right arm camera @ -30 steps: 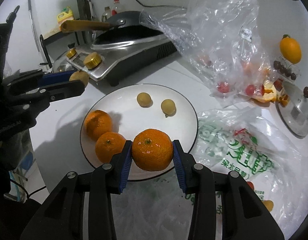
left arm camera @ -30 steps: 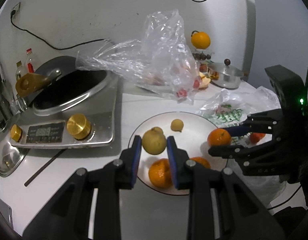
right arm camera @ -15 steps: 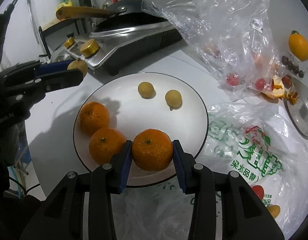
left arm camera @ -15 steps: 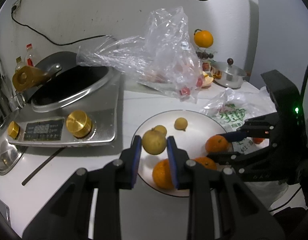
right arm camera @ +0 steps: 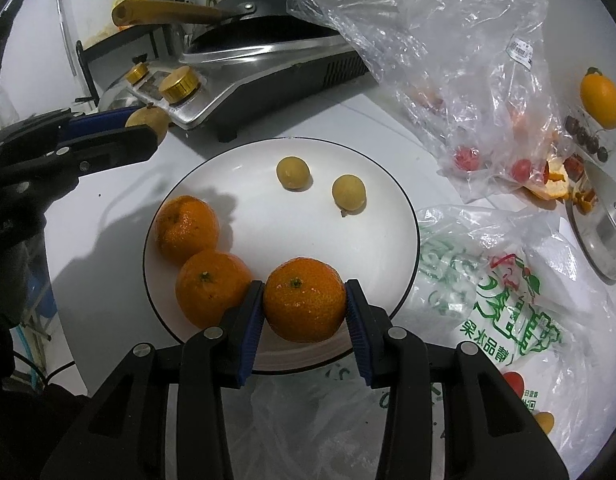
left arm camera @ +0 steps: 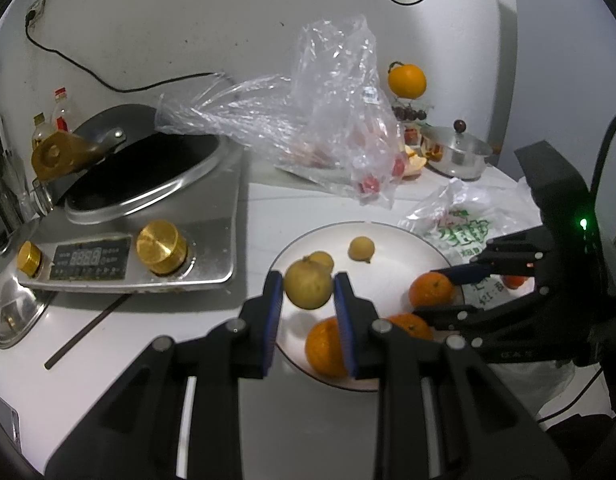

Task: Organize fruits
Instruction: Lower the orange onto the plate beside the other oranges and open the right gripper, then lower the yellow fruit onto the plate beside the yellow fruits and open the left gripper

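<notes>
The white surface carried a plate, an induction cooker, two plastic bags and a lidded pot.

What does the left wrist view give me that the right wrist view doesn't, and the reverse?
Only left wrist: the cooker's display panel, a wall socket and the whole lidded steel pot.
Only right wrist: the printed bag's full lettering and a barcode label on the clear bag.
Both: the white plate, the left gripper shut on a yellow fruit, the right gripper shut on a tangerine.

induction cooker | wok (on cooker) | lidded steel pot | chopstick
</notes>
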